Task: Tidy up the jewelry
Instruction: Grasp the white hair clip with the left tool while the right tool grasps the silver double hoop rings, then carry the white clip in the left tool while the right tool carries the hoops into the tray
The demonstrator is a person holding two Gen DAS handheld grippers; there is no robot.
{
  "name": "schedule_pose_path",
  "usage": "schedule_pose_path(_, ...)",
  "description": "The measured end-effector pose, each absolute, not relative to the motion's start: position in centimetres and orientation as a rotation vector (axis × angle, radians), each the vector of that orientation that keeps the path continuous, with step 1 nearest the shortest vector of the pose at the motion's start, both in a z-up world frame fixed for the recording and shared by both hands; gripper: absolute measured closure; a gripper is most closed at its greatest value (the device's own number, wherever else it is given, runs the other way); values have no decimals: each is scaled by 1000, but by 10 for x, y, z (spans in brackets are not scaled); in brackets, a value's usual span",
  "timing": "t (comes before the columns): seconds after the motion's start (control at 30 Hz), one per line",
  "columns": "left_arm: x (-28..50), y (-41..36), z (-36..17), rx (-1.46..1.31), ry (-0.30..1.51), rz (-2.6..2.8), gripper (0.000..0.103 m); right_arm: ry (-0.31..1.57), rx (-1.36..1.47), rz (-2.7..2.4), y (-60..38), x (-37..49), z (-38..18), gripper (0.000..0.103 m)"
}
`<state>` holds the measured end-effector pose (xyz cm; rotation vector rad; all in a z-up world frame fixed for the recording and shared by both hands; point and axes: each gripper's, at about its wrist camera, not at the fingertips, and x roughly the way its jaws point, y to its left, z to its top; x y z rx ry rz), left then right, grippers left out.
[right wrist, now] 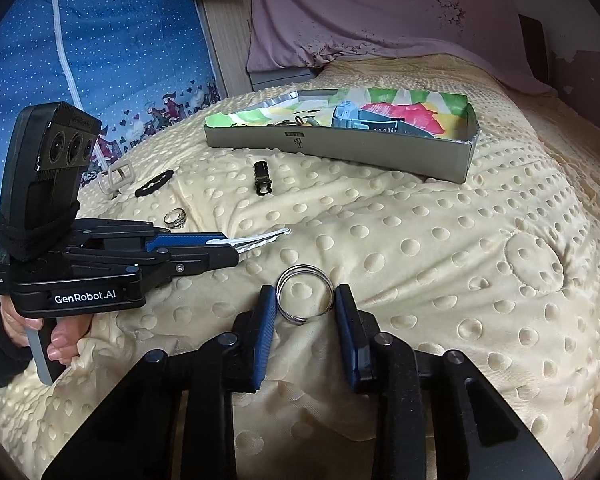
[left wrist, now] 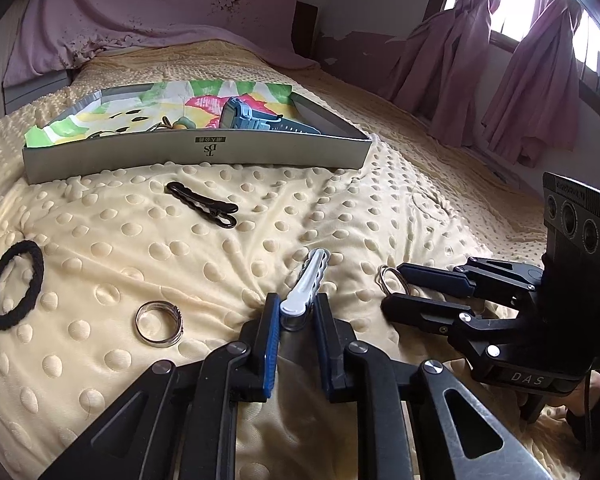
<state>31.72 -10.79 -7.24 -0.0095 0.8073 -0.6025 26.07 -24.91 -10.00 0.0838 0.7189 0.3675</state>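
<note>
A grey cardboard box (left wrist: pixel 196 156) with a colourful lining lies on the yellow blanket and holds a blue watch (left wrist: pixel 252 118) and small trinkets. My left gripper (left wrist: pixel 297 306) is around the wide end of a white hair clip (left wrist: pixel 306 280), its jaws close to the clip's sides. My right gripper (right wrist: pixel 306 304) straddles a silver coil ring (right wrist: pixel 305 294), with its jaws close beside it. The right gripper also shows in the left wrist view (left wrist: pixel 396 288), and the left one in the right wrist view (right wrist: pixel 236 250).
On the blanket lie a black hair clip (left wrist: pixel 202 198), a black hair tie (left wrist: pixel 14 284) and a silver band ring (left wrist: pixel 158 324). In the right wrist view a clear plastic piece (right wrist: pixel 118 176) lies near the blanket's left edge. Curtains (left wrist: pixel 520 80) hang at right.
</note>
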Motion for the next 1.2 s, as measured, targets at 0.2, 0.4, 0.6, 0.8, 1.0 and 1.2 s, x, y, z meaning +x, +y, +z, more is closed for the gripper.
schedule_pose_path(0.2,308,-105,-64,-16,752,-611,87,671,85,374,-251,252,-94,77)
schedule_pose_path(0.4,298,-98,-47,-39,671,-590,87,610,84,361,-252,248,-79,77)
schedule_pose_path(0.6,302,-91,-36,-89,637,-535,87,578,87,343,-254,250,-71,77)
schedule_pose_path(0.8,313,-85,-21,-137,603,-491,87,531,97,335,-258,255,-57,77)
schedule_pose_path(1.0,332,-83,-5,-163,591,-474,87,480,127,320,-266,271,-35,77)
schedule_pose_path(1.2,356,-85,5,-168,582,-450,87,456,144,291,-268,299,-21,77)
